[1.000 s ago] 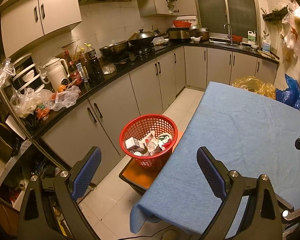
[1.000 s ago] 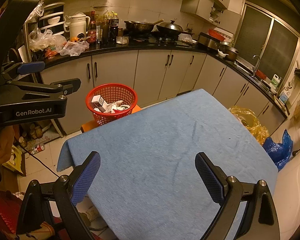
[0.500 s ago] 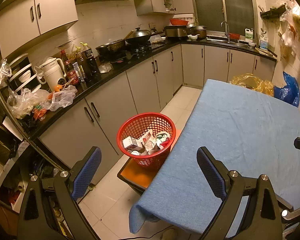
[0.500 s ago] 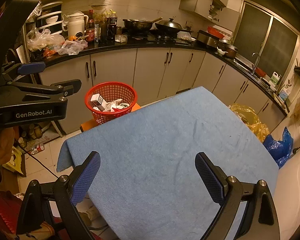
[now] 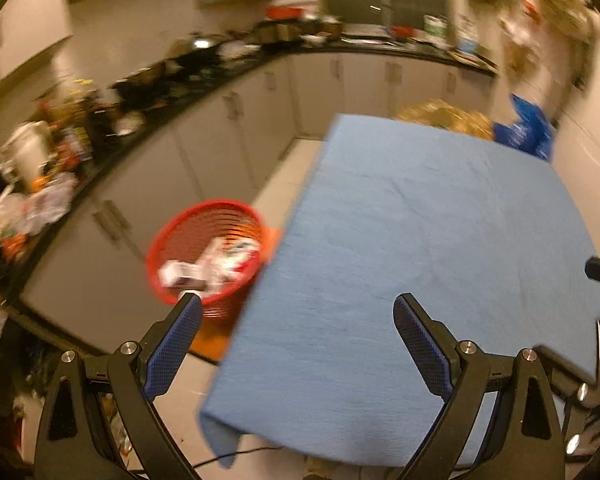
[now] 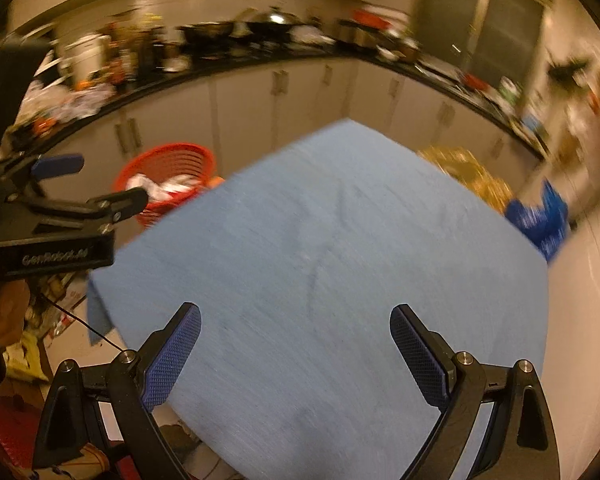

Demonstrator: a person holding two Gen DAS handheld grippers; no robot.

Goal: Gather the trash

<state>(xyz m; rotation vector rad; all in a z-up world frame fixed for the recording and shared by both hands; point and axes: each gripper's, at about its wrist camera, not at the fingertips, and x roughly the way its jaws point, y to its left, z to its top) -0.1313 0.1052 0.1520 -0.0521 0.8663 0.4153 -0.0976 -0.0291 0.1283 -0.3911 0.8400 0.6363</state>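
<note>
Both the left gripper [image 5: 296, 312] and right gripper [image 6: 295, 322] hover jaws apart and empty over the bare blue cloth-covered table [image 5: 420, 240], likely because the trash already sits in the round red plastic mesh basket [image 5: 204, 248] just beside its left edge.
</note>
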